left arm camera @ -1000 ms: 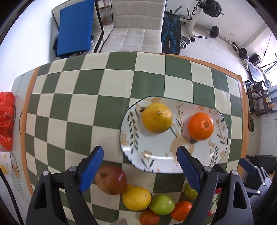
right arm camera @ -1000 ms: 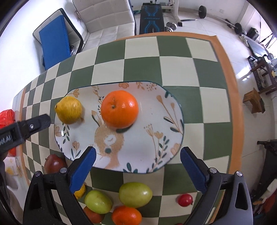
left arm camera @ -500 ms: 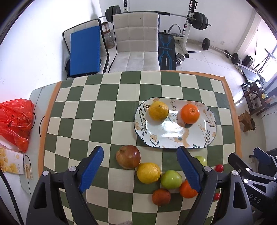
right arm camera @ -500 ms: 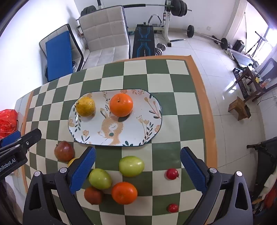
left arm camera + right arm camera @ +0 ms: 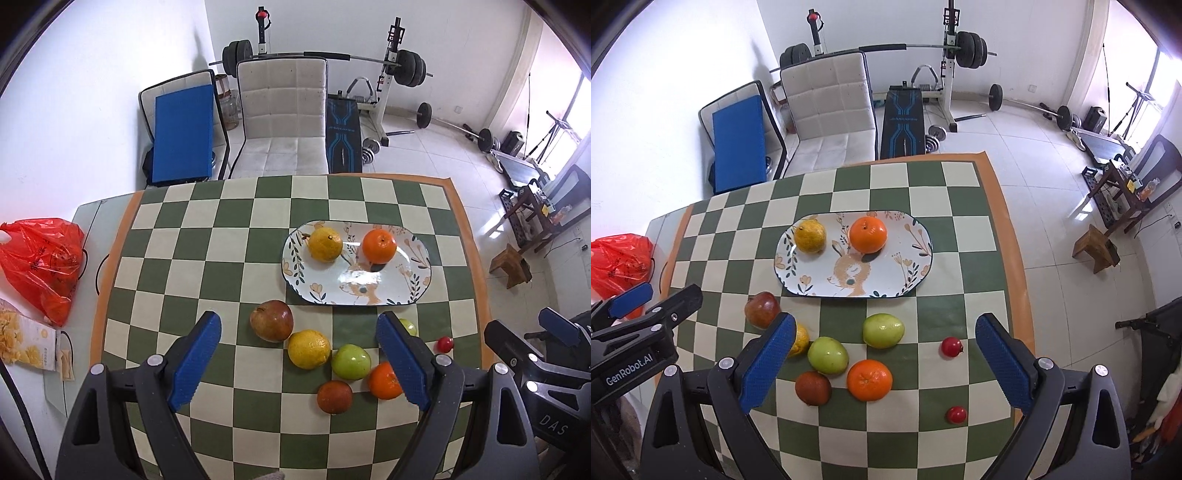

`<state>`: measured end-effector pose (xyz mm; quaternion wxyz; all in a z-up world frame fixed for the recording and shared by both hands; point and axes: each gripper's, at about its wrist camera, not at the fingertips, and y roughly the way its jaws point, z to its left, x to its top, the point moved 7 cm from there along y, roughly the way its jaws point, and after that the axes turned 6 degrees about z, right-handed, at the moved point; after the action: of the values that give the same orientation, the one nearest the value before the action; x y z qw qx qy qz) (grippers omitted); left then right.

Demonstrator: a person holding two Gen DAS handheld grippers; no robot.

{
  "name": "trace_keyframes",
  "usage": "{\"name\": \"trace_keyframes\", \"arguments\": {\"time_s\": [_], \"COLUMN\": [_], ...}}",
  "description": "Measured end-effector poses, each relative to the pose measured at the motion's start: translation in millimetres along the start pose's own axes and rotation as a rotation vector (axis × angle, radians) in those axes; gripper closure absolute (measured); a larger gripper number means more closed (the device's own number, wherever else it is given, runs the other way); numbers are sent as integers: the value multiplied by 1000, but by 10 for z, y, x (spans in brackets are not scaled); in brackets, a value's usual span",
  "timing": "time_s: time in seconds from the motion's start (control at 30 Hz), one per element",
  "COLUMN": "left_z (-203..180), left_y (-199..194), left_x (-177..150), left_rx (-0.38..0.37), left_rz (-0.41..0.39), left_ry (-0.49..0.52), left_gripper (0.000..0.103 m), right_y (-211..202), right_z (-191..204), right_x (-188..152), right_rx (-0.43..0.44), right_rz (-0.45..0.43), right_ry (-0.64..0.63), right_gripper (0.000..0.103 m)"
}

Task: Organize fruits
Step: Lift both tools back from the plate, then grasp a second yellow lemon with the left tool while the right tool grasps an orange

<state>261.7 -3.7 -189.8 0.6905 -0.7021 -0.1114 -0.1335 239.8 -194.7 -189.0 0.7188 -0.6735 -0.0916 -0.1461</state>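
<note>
The plate (image 5: 916,266) lies in the middle of the right wrist frame on the checked tablecloth (image 5: 975,258), and it holds a yellow citrus (image 5: 810,236) at its left end and an orange (image 5: 868,234) near its centre. These two do not touch each other. Below the plate, in the lower middle of the frame, the loose fruits wait: a red apple (image 5: 762,309), two green apples (image 5: 883,330) (image 5: 827,355), a second orange (image 5: 869,379), a dark brown fruit (image 5: 813,387) and two small red fruits (image 5: 952,347) (image 5: 956,414).

My right gripper (image 5: 884,363) is spread wide and holds nothing, and my left gripper (image 5: 299,358) is the same. Both hang above the loose group.

I judge the next step is to pick one loose fruit. The second orange sits between my right fingers, so I would lower straight over it and close slowly, because round fruit can roll away. The green apple at its upper left is very near it, and a finger could push it.

A yellow fruit (image 5: 799,339) is half hidden behind my right gripper's left finger. In the left wrist view one green apple (image 5: 408,326) shows only a small part behind a finger. I cannot tell what the dark brown fruit is.
</note>
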Motion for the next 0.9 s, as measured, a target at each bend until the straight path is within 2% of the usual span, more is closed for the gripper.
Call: {"name": "trace_keyframes", "arguments": {"time_s": [0.17,0.2,0.23,0.43,0.57,0.67,0.73,0.8,0.9], "left_z": [36,44,49,110,176,182,169,120,48], "left_y": [-61,-55,-36,311,783,1190,1420,1637,1948], "left_x": [3,10,20,-29,-185,-294,-348,-408,-495], "left_rx": [10,15,18,51,70,54,47,19,-6], "left_rz": [-24,-28,-28,45,175,278,335,399,489], "left_ry": [-16,-17,-17,-23,-34,-40,-35,-30,-12], "left_gripper": [16,6,0,0,0,0,0,0,0], "right_y": [-150,-171,-184,-52,416,967,1369,1666,2033], "right_z": [31,40,45,46,-5,-52,-69,-60,-45], "right_x": [-38,-43,-48,-45,-159,-367,-550,-715,-928], "right_rx": [17,18,23,67,105,152,181,185,175], "right_rz": [-18,-22,-22,-16,87,220,314,376,455], "right_ry": [9,9,11,28,53,91,124,137,143], "right_gripper": [3,3,3,0,0,0,5,18,25]}}
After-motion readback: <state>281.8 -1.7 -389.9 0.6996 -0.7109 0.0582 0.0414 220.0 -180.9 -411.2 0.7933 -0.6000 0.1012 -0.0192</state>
